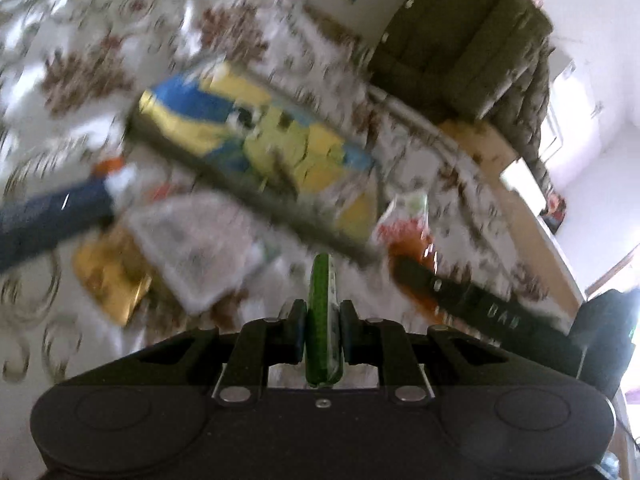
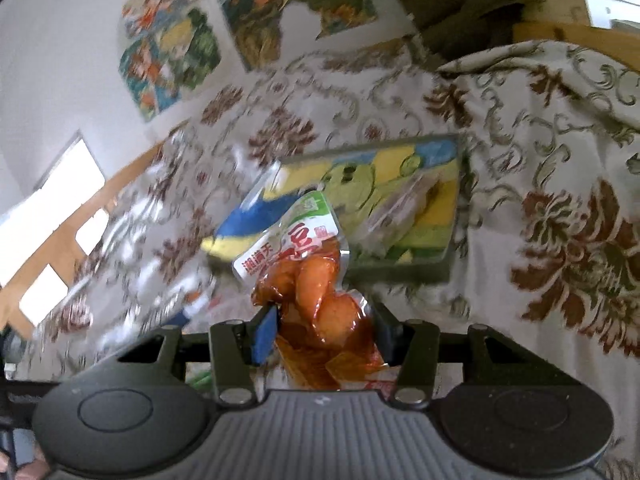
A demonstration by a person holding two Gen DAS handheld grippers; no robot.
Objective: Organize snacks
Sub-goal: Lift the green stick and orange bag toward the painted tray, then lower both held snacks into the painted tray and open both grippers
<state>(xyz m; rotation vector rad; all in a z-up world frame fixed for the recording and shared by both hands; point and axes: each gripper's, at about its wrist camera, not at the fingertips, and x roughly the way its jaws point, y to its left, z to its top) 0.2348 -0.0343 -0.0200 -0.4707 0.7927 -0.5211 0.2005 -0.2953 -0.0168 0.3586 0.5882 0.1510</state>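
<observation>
My left gripper (image 1: 323, 312) is shut on a thin green snack packet (image 1: 320, 304) that stands edge-on between the blue pads. My right gripper (image 2: 324, 316) is shut on a clear packet of orange-red snack (image 2: 308, 276) with red writing. That packet (image 1: 408, 240) also shows at the right of the left wrist view, beside a black finger (image 1: 472, 300). Beyond both grippers lies a shallow box (image 1: 256, 196) printed with a yellow, green and blue cartoon. In the right wrist view a clear wrapper (image 2: 404, 204) lies in this box (image 2: 400, 272).
A floral cloth (image 2: 560, 160) covers the surface. A white packet (image 1: 200, 240), a gold packet (image 1: 108, 276) and a dark blue object (image 1: 52, 216) lie left of the box. A green upholstered seat (image 1: 460, 40) stands behind. Colourful floor mats (image 2: 168, 48) lie beyond the edge.
</observation>
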